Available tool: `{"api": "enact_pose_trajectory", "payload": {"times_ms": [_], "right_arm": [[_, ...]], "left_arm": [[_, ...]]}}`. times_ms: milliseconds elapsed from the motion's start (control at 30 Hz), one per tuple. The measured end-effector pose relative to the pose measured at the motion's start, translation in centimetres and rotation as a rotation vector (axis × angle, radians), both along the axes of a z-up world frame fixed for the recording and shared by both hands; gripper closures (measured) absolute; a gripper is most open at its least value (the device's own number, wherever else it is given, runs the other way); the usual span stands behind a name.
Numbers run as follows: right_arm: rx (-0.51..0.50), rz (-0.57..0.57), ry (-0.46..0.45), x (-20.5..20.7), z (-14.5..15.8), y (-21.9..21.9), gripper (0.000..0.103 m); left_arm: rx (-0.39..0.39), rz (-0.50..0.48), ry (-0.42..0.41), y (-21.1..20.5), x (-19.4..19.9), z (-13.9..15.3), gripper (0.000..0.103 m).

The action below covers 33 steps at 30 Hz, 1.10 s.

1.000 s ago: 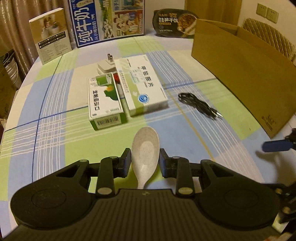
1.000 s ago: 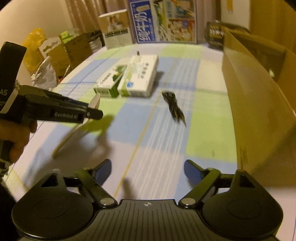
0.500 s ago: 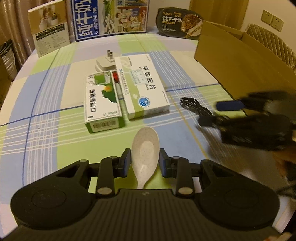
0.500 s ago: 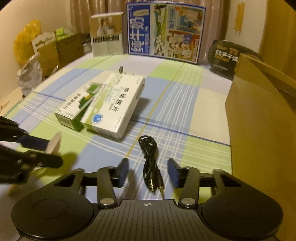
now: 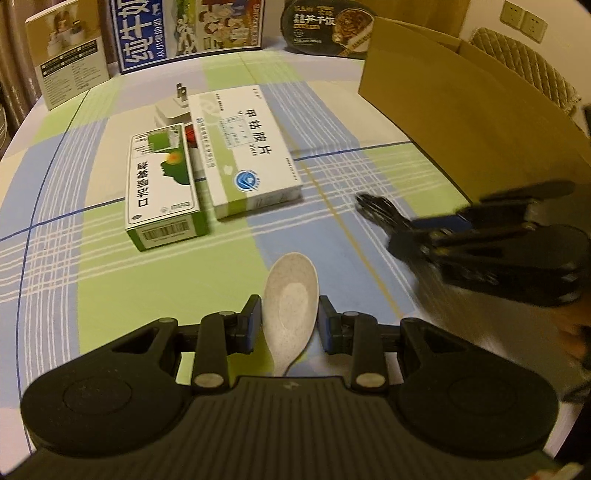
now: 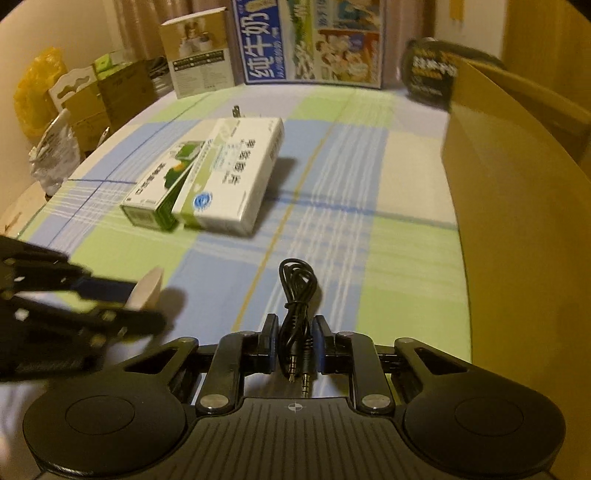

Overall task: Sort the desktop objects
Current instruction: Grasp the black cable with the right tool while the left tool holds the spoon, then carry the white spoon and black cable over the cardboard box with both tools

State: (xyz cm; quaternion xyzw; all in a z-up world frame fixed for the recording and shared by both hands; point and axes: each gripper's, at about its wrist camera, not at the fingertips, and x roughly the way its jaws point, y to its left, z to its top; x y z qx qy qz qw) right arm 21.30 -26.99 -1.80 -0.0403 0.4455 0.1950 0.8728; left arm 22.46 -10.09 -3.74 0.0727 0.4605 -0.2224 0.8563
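Observation:
My left gripper [image 5: 290, 326] is shut on a speckled white spoon [image 5: 291, 302], held just above the checked tablecloth. My right gripper [image 6: 294, 345] is shut on a coiled black audio cable [image 6: 297, 306], its two plugs pointing toward the camera. The right gripper also shows in the left wrist view [image 5: 413, 236], over the cable [image 5: 376, 206]. The left gripper and the spoon tip [image 6: 146, 290] show at the left of the right wrist view. A green medicine box [image 5: 162, 192] and a larger white medicine box [image 5: 247, 162] lie side by side mid-table.
A white plug adapter [image 5: 173, 107] lies behind the boxes. An open cardboard box [image 5: 472, 125] stands at the right. A blue milk carton [image 5: 184, 29], a tan box [image 5: 70, 51] and a black food bowl [image 5: 328, 26] stand along the far edge.
My right gripper moved in over the black cable and closed on it. My left gripper kept its hold on the spoon and shifted slightly forward.

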Motion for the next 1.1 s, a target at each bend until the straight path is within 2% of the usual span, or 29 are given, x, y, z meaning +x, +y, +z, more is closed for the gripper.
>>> {"api": "enact_pose_trajectory", "payload": {"times_ms": [233,400,467,767,800,867,933,1000,1100], "right_arm": [[0.014,-0.032,0.012,-3.7,0.3,-0.9,0.087],[-0.001,-0.023,-0.009,-4.2,0.0,-0.9,0.087],[-0.006,-0.021,-0.021,-4.2,-0.1,-1.0,0.087],[-0.030,-0.021,-0.066,-4.6,-0.4,-0.7,0.087],[-0.030,-0.021,-0.070,-4.6,-0.5,-0.7,0.086],[-0.032,-0.021,-0.078,-4.6,-0.5,-0.7,0.083],[-0.047,-0.016,-0.090,-4.6,-0.6,-0.5,0.073],[-0.056,-0.014,-0.097,-4.7,-0.7,-0.4,0.068],[-0.057,-0.011,-0.107,-4.7,-0.8,-0.3,0.067]], "left_arm": [[-0.004,-0.042,-0.007,-0.4,-0.4,-0.1,0.076],[-0.003,-0.051,-0.022,-0.6,-0.6,-0.2,0.074],[0.003,-0.058,-0.031,-0.8,-0.6,-0.3,0.067],[0.027,-0.073,-0.056,-1.3,-1.0,-0.5,0.070],[0.031,-0.075,-0.059,-1.4,-1.0,-0.5,0.074],[0.029,-0.072,-0.061,-1.4,-1.0,-0.4,0.074],[0.020,-0.065,-0.059,-1.3,-1.0,-0.3,0.075],[0.019,-0.063,-0.073,-1.3,-1.1,-0.1,0.075],[0.012,-0.058,-0.090,-1.3,-1.2,0.3,0.075]]}}
